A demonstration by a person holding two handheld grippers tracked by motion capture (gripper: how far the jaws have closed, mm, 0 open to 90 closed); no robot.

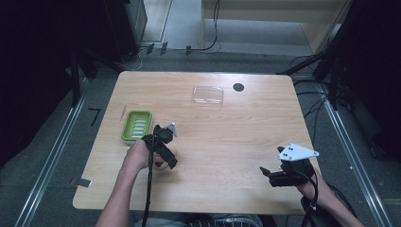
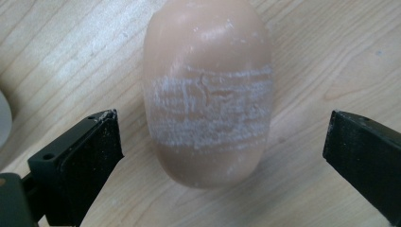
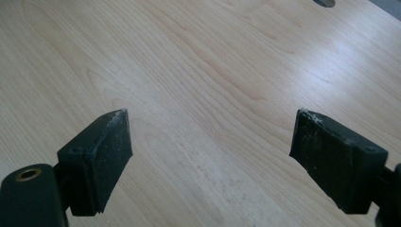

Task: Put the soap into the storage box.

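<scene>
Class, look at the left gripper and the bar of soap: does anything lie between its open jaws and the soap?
Nothing visible does. The left gripper has its jaws open on either side of the soap, with bare table in the gaps.

Wooden table [image 1: 227, 137] with soap bar [image 2: 208, 90], green dish [image 1: 137, 126], clear lid [image 1: 208, 94].

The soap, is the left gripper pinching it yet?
Apart. In the left gripper view, the left gripper is open, and bare table shows between each black jaw and the peach soap lying between them.
</scene>
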